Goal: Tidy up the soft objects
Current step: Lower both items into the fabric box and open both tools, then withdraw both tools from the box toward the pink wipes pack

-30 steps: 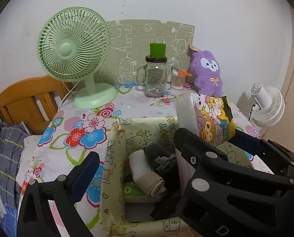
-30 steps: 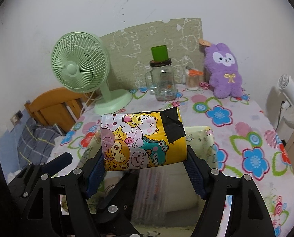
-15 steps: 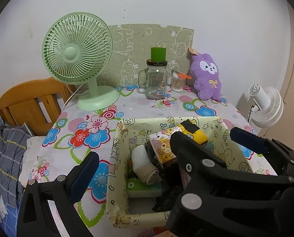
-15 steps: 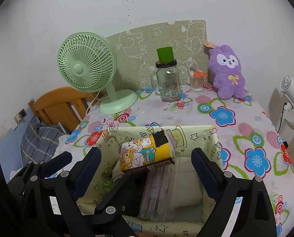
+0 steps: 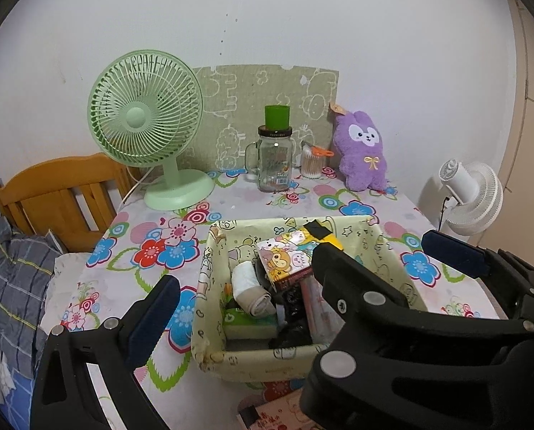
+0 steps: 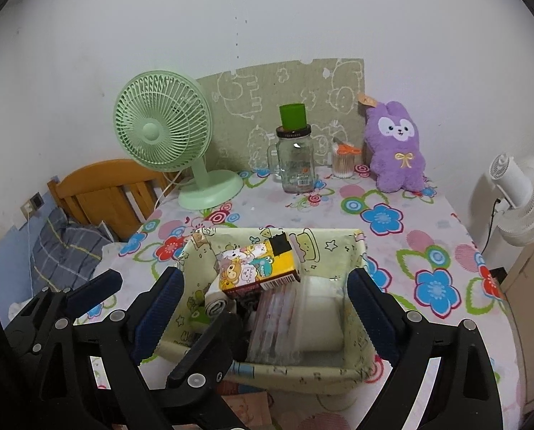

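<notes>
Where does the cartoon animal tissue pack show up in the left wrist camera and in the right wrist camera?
Left wrist: cartoon tissue pack sits just right of centre, tilted inside the fabric bin.
Right wrist: the pack sits just left of centre, in the bin's far left part.
Shared landmark: the purple plush bunny against the wall.

Both wrist cameras look down at a slant from the near edge of the table [image 5: 231, 211] toward the back wall, left view slightly leftward, sharing the basket [image 5: 209, 268] [image 6: 356, 251] close below and the green fan [image 5: 145, 118] [image 6: 162, 122] behind.
</notes>
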`<state>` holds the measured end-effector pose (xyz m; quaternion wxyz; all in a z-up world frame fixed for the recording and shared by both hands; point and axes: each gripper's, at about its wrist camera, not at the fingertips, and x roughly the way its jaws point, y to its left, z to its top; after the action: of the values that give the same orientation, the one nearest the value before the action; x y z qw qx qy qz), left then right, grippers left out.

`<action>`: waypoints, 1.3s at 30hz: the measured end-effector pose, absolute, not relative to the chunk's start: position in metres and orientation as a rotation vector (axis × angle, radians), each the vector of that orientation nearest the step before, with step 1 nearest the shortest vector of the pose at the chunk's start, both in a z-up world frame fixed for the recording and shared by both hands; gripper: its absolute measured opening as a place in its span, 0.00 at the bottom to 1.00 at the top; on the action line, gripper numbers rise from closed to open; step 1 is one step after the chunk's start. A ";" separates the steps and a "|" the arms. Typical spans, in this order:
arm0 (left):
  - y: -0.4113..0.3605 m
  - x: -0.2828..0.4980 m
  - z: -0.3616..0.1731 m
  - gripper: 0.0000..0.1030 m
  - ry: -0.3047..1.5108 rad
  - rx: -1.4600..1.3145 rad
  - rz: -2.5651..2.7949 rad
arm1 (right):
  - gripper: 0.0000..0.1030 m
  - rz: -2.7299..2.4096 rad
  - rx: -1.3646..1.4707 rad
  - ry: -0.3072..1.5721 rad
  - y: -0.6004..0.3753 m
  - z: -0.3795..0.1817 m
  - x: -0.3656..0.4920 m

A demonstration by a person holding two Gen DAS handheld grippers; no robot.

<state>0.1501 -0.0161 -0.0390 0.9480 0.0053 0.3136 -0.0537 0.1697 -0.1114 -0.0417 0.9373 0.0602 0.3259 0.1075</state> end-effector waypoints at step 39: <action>-0.030 0.056 -0.059 0.99 0.598 0.023 -0.116 | 0.92 0.182 0.106 0.640 -0.125 -0.056 0.067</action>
<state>0.0556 -0.0302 -0.0590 0.9540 0.0114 0.2942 -0.0569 0.0668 -0.1253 -0.0557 0.9437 0.0519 0.3141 0.0893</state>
